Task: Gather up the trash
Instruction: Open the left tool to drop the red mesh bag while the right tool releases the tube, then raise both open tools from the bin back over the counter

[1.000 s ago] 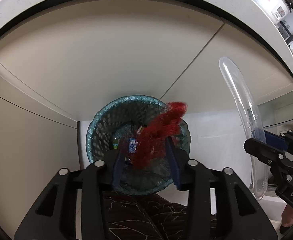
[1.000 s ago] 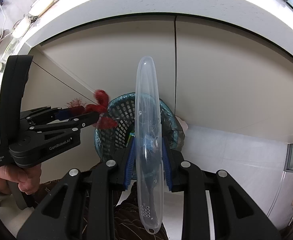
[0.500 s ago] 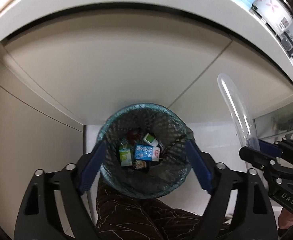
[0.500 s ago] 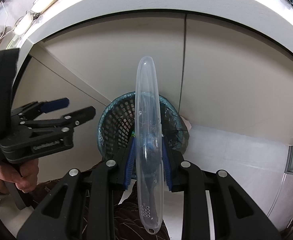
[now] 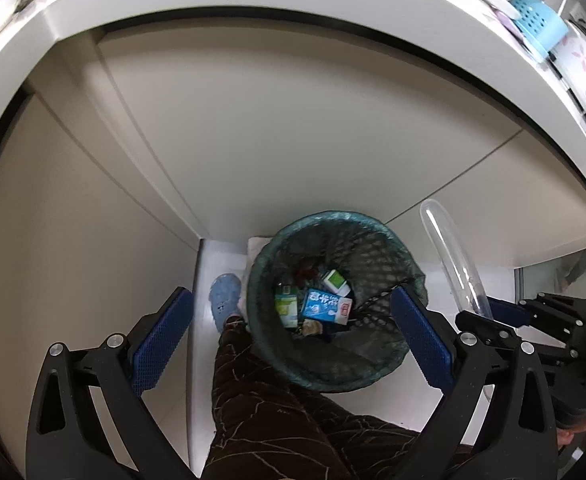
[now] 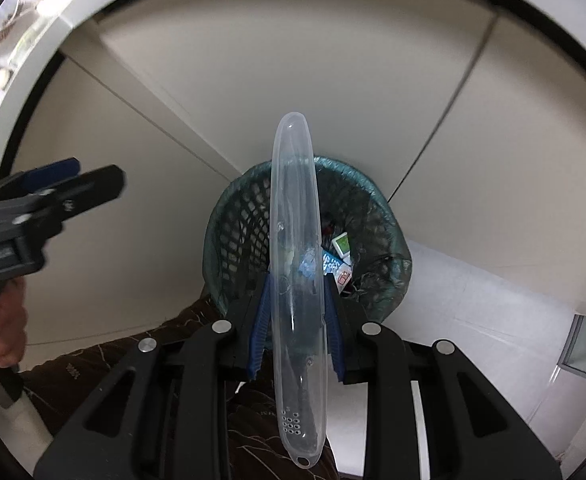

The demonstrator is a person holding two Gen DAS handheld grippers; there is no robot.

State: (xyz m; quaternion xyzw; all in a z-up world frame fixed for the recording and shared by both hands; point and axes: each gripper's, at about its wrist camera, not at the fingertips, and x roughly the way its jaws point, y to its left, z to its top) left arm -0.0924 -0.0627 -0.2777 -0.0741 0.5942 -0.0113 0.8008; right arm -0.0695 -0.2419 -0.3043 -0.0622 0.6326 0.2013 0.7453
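Left gripper (image 5: 289, 344) opening wide with nothing between the pads, directly above the mesh bin (image 5: 335, 300) holding cartons (image 5: 325, 306). Right gripper (image 6: 296, 312) clamped on a clear plastic case (image 6: 295, 264), bin just ahead below.

Print on the blue carton (image 5: 320, 306) is too small to read.

Your right hand-held gripper (image 6: 294, 322) clamps a clear plastic toothbrush case (image 6: 296, 276) upright, directly over the green mesh wastebasket (image 6: 233, 220). Inside the wastebasket, right of the case, lie small cartons (image 6: 341, 245). Your left hand-held gripper (image 6: 89, 178) hangs well left of the wastebasket, jaws opening, nothing between them.
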